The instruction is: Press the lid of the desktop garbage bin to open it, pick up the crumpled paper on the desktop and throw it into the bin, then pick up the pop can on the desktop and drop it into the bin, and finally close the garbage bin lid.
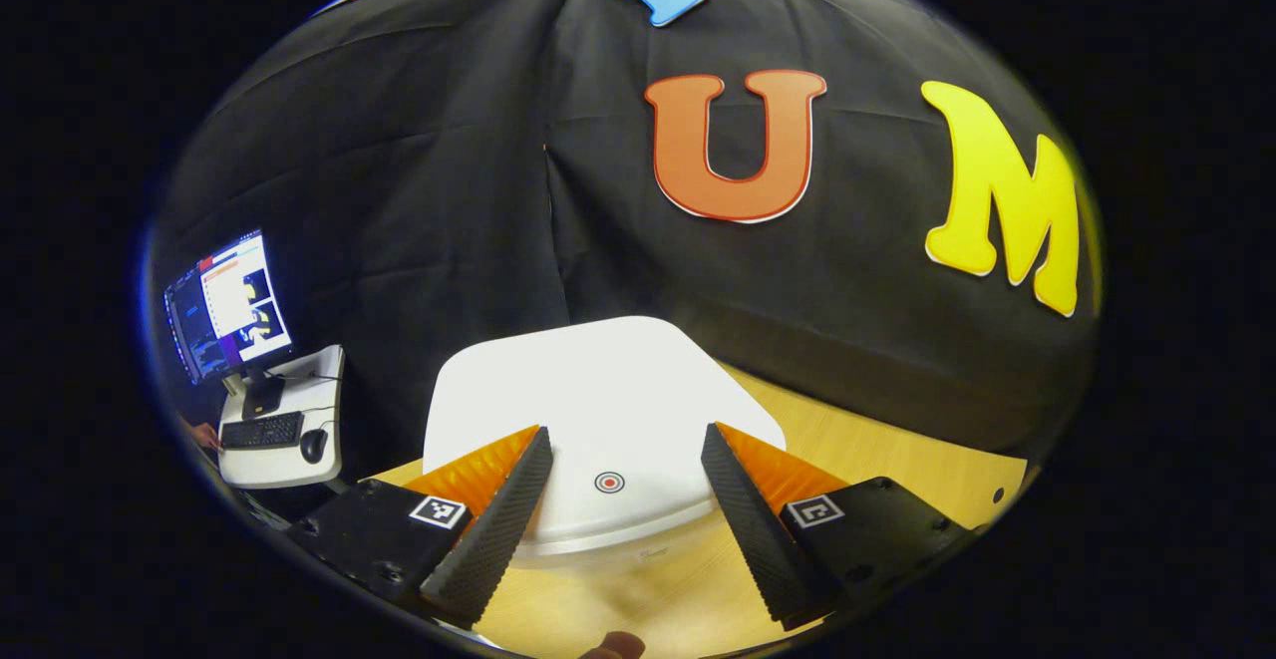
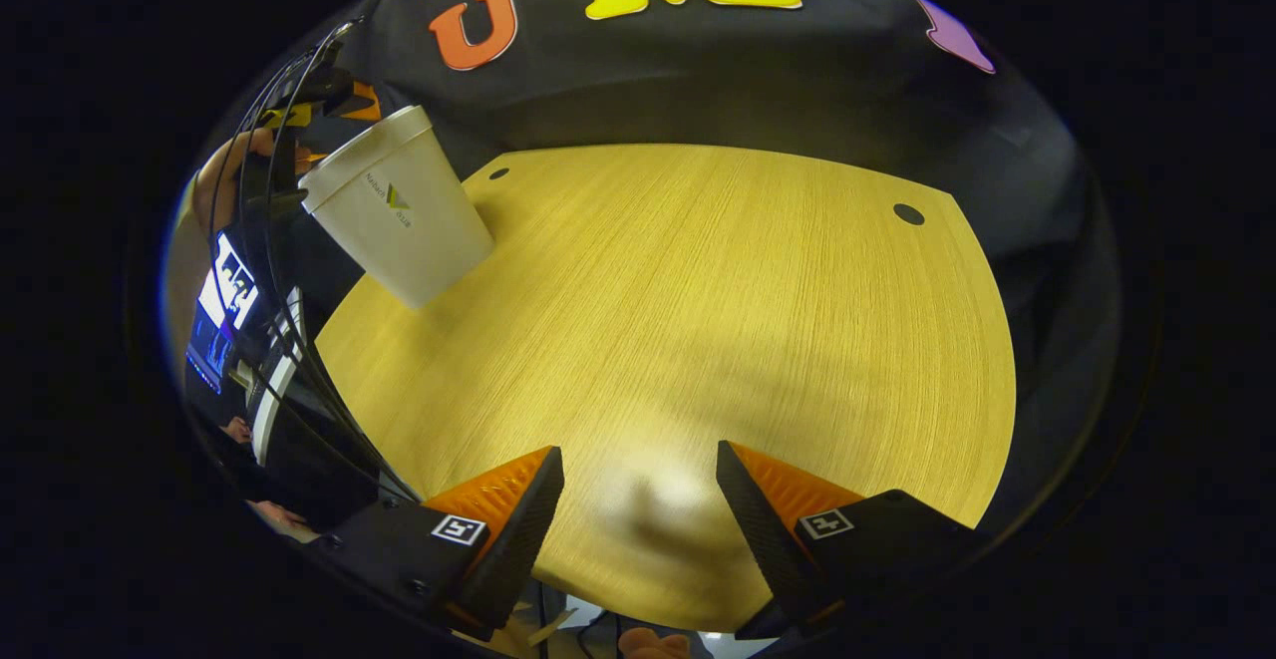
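The left gripper (image 1: 623, 499) hangs spread wide right over the bin (image 1: 598, 410), whose closed lid lies dead ahead at twelve o'clock. The right gripper (image 2: 638, 514), also spread, sees the bin at ten o'clock across the counter (image 2: 698, 320).

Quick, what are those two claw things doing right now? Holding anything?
Left gripper: open, holding nothing, poised over the bin's closed lid.
Right gripper: open, holding nothing, above the wooden table.
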A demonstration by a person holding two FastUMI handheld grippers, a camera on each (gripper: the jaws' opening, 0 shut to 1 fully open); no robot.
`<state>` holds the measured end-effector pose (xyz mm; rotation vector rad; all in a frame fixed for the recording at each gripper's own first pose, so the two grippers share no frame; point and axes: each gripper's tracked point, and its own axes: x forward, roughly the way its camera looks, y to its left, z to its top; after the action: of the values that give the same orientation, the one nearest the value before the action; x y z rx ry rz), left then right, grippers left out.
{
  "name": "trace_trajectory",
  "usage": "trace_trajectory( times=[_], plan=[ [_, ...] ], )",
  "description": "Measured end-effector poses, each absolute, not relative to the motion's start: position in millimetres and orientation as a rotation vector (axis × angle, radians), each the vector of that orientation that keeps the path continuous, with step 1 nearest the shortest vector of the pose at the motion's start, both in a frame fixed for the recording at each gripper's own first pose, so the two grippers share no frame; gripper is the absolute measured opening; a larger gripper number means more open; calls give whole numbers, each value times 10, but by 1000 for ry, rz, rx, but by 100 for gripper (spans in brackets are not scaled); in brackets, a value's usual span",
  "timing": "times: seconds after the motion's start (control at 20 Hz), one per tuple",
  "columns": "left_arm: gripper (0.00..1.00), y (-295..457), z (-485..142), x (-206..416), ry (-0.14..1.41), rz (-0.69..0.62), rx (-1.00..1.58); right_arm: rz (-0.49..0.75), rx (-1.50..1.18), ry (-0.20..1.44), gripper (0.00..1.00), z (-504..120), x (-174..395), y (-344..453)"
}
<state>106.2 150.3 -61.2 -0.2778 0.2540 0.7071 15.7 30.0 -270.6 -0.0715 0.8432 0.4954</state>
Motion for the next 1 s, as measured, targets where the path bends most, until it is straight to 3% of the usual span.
trace_trajectory(
  times=[0.5, 1.0],
  plan=[
    [100, 1491, -531, 1056, 67, 731, -190, 494, -83, 850, 98, -2726, 49, 401],
    [99, 1298, -227, 804, 80, 570, -152, 443, -3, 767, 94, -2430, 152, 642]
  ],
)
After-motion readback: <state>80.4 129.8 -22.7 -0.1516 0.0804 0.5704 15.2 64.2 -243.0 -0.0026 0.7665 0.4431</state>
